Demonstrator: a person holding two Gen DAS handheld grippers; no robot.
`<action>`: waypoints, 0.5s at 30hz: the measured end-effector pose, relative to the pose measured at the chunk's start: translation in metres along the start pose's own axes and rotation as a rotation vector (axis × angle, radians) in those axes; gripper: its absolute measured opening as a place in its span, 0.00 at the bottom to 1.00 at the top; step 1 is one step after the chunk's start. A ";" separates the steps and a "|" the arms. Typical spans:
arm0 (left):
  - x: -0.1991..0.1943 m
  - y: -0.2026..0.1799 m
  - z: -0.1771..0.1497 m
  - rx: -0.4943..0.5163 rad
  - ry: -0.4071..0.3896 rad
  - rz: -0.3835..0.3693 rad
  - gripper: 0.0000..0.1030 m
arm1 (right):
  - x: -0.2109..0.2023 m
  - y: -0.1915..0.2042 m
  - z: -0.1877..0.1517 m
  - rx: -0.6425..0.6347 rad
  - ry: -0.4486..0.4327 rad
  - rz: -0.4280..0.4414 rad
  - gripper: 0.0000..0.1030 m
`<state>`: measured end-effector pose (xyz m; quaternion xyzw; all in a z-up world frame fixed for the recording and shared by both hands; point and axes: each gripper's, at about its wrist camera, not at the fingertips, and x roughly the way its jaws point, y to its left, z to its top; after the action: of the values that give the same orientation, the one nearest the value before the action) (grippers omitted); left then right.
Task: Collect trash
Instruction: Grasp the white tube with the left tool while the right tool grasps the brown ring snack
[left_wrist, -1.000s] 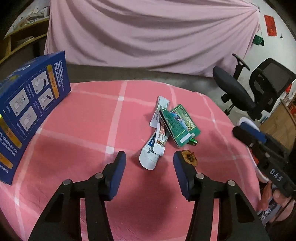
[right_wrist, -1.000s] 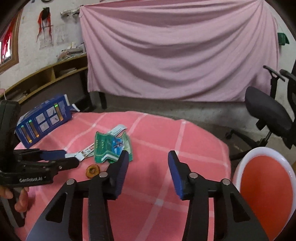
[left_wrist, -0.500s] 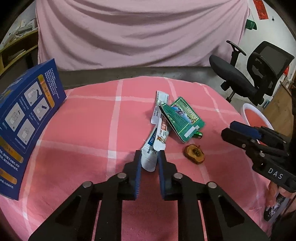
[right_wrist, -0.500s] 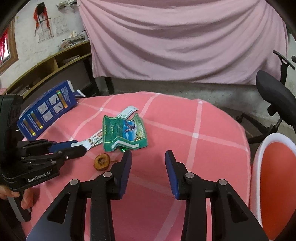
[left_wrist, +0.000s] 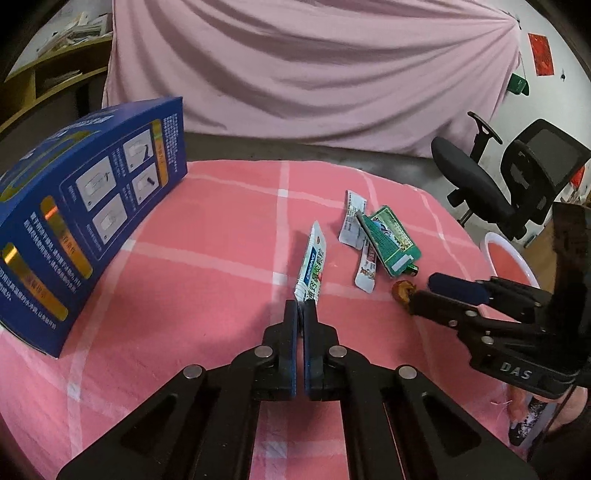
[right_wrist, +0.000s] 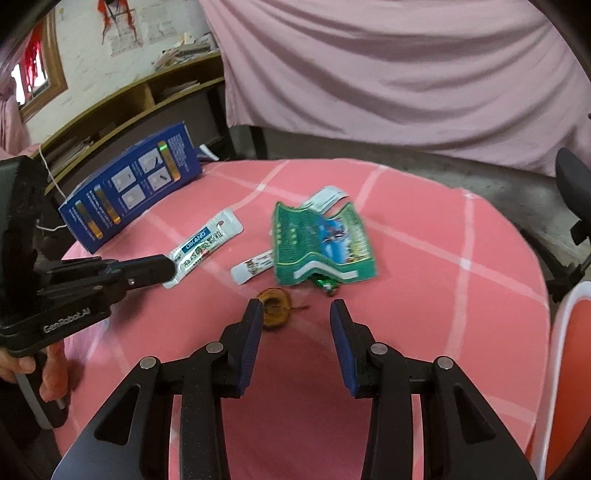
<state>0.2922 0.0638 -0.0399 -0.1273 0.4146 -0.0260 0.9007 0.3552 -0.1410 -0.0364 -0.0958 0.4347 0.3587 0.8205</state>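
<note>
Pinching toothpaste tube (left_wrist: 312, 266) by its near end, left gripper (left_wrist: 301, 308) clamped, long axis pointing away | right gripper (right_wrist: 295, 314) released, brown scrap (right_wrist: 272, 307) against its left finger

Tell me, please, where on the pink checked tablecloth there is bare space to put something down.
Bare cloth lies between the blue cardboard box and the white toothpaste tube, and along the near edge of the pink checked tablecloth. It is crowded around the green foil packet, the small white sachets and the brown dried fruit piece.
</note>
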 end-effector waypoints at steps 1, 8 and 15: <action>-0.001 0.000 0.000 -0.002 -0.001 0.000 0.01 | 0.003 0.001 0.001 0.002 0.009 0.010 0.35; -0.013 -0.004 -0.003 0.017 -0.045 0.007 0.00 | 0.007 0.010 0.001 -0.036 0.021 0.003 0.18; -0.026 -0.014 -0.010 0.039 -0.107 0.038 0.00 | 0.001 0.014 -0.002 -0.058 -0.018 -0.017 0.18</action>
<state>0.2689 0.0518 -0.0235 -0.1027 0.3678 -0.0100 0.9242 0.3450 -0.1314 -0.0357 -0.1200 0.4159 0.3652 0.8242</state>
